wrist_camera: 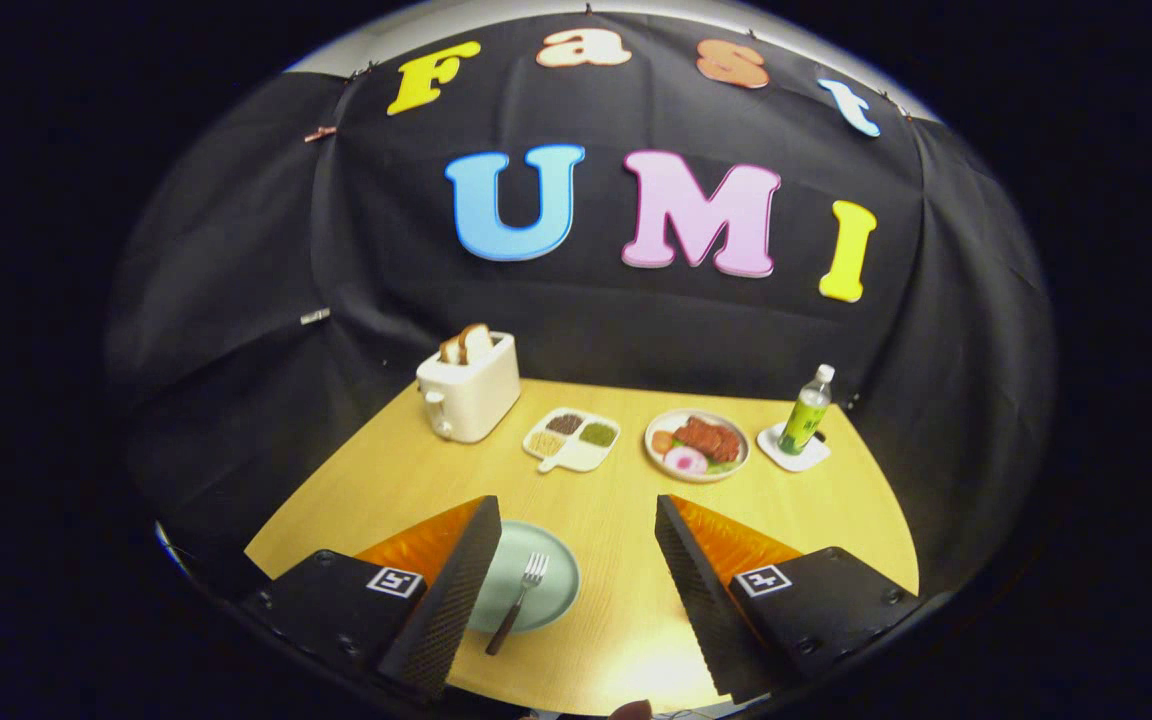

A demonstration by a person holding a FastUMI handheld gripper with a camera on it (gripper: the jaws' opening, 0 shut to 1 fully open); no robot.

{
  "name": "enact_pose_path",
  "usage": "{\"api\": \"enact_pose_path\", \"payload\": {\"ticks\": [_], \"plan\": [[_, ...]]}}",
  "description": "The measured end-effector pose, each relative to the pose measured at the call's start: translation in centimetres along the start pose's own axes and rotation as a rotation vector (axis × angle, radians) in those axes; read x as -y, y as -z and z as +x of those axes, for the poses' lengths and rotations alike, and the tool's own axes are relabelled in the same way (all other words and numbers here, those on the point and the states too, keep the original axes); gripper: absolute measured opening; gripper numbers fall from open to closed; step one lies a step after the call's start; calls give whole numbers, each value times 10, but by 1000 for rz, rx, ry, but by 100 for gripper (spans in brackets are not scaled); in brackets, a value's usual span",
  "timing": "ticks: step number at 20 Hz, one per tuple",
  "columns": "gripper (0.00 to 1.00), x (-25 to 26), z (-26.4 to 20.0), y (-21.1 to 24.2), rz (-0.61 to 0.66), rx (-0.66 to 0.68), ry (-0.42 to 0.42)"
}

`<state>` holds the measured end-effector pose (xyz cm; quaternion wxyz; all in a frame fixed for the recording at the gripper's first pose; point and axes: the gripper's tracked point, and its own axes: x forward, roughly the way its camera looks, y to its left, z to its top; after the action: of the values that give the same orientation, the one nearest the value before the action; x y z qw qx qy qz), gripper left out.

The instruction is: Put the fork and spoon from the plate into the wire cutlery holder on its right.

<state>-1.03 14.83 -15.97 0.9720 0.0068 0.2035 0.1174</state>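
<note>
A pale green plate point(548, 590) lies on the wooden table, partly hidden behind my left finger. A fork point(519, 600) with a dark handle rests on it, tines pointing away, handle hanging over the plate's near rim. My gripper point(576, 520) is open, held above the table, with nothing between its fingers. The fork lies just inside the left finger point(446, 600); the right finger point(701, 590) is well to its right over bare wood.
Beyond the fingers stand a white toaster point(469, 395) with bread in it, a divided white dish point(572, 439) of seasonings, a plate of food point(697, 445), and a green bottle point(807, 412) on a white coaster point(793, 449). The table point(616, 520) ends near the fingers.
</note>
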Motion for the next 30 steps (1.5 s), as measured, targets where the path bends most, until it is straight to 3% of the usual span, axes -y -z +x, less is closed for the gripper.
{"api": "enact_pose_path", "payload": {"ticks": [3,6,13,18,20,21,25,26,30], "plan": [[95,-22,20,51,-16,-126,-14],[77,-35,41,93,-32,-240,-10],[55,-51,84,174,-6,-483,-9],[54,-56,105,205,60,-597,13],[43,-56,111,218,87,-644,30],[43,-56,116,223,92,-660,41],[29,-58,124,238,81,-731,73],[17,-58,123,238,83,-742,79],[9,-55,123,232,102,-740,73]]}}
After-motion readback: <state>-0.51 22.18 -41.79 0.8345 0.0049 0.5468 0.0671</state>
